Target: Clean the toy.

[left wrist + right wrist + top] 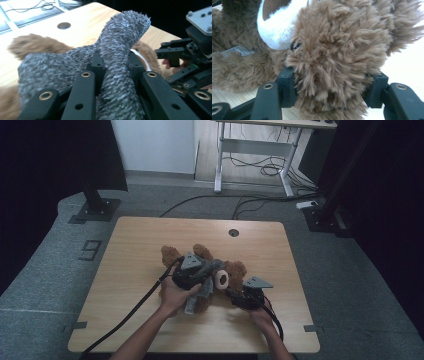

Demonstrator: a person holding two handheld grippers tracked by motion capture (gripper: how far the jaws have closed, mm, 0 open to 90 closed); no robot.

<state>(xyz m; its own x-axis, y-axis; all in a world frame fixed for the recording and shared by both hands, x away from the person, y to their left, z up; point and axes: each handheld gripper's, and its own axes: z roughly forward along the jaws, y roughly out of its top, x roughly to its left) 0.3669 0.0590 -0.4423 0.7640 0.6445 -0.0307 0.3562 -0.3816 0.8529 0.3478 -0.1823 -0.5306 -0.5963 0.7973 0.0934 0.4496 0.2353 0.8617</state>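
A large "9" [90,249] is marked on the grey floor left of the bench [150,235] — the one figure that can be read. A pale tag [237,50] is seen against the teddy bear's fur in the right gripper view, but its print is too blurred to be made out.

The brown teddy bear [235,269] is laid near the middle of the bench, its white muzzle turned up. A grey fuzzy garment [120,62] is draped over its body.

The left gripper [192,272] is held low over the bear's middle, gripped by the left hand [175,296], the forearm brought in from the lower edge. In the left gripper view its fingers [97,63] are seen clenched on a fold of the grey garment — the fabric is pinched between them and stands up above them.

The right gripper [239,295] is set at the bear's right side, the right hand [261,316] behind it, a grey three-cornered plate on top. In the right gripper view its fingers [287,86] are pressed into the brown fur of the bear's head from both sides, grasping it just below the eye.
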